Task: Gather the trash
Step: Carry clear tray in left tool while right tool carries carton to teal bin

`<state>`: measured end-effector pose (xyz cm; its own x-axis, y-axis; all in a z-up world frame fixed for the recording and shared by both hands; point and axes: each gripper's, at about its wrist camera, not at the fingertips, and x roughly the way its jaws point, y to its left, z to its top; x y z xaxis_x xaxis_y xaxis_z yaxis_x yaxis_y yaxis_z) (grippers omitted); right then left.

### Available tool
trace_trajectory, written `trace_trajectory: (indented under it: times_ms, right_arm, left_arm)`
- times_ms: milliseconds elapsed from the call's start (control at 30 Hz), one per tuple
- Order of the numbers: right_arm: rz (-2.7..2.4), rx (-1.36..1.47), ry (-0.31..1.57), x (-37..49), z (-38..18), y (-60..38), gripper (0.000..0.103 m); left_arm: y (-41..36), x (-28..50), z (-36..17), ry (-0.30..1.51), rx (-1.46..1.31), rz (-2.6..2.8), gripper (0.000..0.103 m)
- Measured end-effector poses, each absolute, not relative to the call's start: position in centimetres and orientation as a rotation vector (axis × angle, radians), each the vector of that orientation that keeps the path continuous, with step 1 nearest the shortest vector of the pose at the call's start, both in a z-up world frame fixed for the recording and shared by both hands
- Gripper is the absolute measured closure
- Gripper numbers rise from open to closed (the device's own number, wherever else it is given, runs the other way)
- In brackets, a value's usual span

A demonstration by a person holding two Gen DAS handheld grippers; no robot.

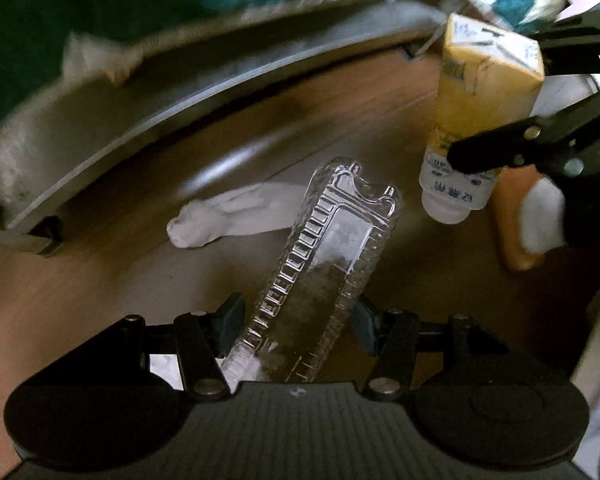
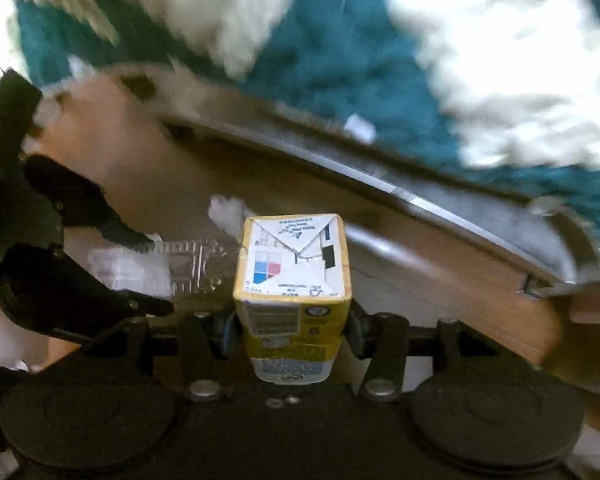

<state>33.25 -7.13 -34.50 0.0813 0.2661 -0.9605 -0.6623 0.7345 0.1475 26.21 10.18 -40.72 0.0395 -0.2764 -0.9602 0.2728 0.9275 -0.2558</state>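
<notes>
Since both pieces of trash are basically empty packaging, you're dealing with light, crushable stuff: the clear plastic tray (image 1: 320,264) is thin and slick and will flex or pop out if you squeeze hard, so hold it across its narrow width near the end, like you're doing. Your left gripper (image 1: 296,324) has its fingers closed in on that tray, holding it up off the brown floor (image 1: 100,296), with a crumpled tissue (image 1: 228,216) lying just beyond it. Your right gripper (image 2: 288,330) has its fingers pinched narrow on the sides of the yellow carton (image 2: 292,280), low on its body; cardboard's stiffer but dents easily. Teal-and-white rug (image 2: 340,60) sits further back.
</notes>
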Motion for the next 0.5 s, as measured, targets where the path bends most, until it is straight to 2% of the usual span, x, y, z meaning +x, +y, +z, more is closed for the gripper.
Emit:
trace_trajectory:
  times_ms: [500]
  right_arm:
    - [0.615, -0.181, 1.066, 27.9, -11.7, -16.3, 0.053]
  left_arm:
    - [5.2, 24.6, -16.9, 1.189, -0.064, -0.382, 0.047]
